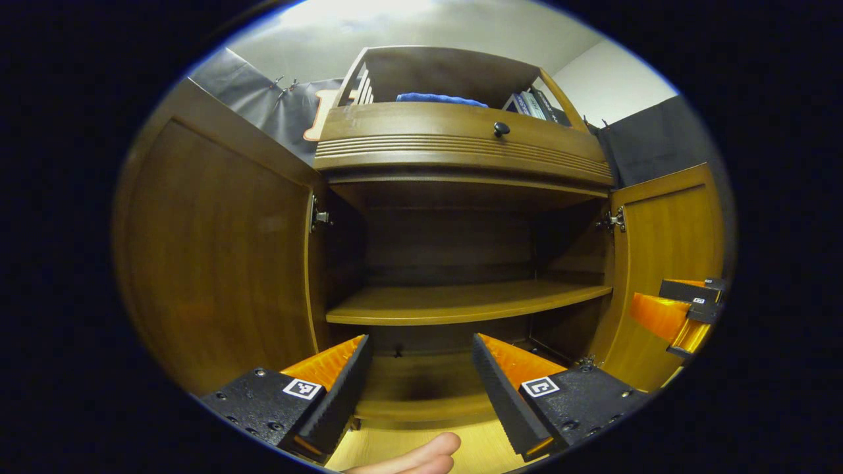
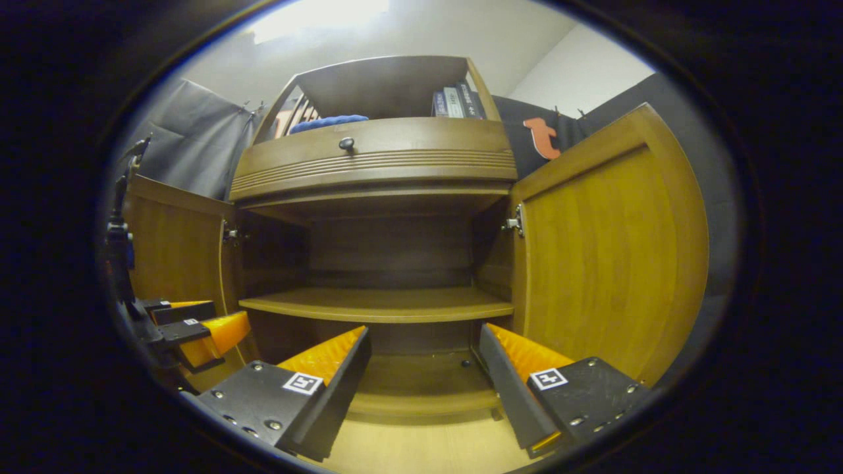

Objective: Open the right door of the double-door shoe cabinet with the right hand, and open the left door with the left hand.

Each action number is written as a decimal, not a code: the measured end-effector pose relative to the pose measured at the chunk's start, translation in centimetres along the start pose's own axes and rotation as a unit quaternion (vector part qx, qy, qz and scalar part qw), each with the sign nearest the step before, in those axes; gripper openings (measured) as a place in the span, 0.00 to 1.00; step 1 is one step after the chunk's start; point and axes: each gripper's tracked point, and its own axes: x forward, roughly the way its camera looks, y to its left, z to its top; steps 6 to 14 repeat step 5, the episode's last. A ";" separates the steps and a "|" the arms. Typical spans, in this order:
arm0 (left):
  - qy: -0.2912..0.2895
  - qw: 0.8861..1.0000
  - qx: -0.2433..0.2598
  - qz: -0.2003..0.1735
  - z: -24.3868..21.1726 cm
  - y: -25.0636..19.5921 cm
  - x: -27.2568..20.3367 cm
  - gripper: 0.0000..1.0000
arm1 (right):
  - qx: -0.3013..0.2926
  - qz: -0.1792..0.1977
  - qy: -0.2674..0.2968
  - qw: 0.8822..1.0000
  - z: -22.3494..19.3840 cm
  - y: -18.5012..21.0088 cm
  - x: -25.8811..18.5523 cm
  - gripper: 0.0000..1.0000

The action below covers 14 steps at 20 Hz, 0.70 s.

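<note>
Left gripper view: left gripper [image 1: 421, 368] spread wide, holding nothing, facing shoe cabinet [image 1: 461, 145]. Left door [image 1: 217, 250] swung open at left; right door [image 1: 665, 263] open at right, right gripper [image 1: 685, 313] just beside it. Inner shelf [image 1: 461, 299] bare.

Right gripper view: right gripper [image 2: 425, 365] spread, empty, before open cabinet. Right door [image 2: 606, 257] open near right; left door [image 2: 174, 250] open at left, left gripper [image 2: 191, 326] near it.

left gripper [image 1: 421, 368]: jaws apart, empty; left door [image 1: 217, 250] swung open; right door [image 1: 665, 263] open; shelf [image 1: 461, 303] bare
</note>
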 end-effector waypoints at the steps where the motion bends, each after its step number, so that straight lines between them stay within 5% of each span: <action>1: -0.001 1.000 -0.001 -0.003 0.2 -0.1 -0.3 0.94 | 0.004 0.005 -0.001 1.000 0.0 0.1 -0.1 0.99; 14: -0.001 1.000 -0.016 -0.011 0.6 -0.5 -1.0 0.95 | 0.001 0.010 -0.014 1.000 1.1 0.4 -1.4 1.00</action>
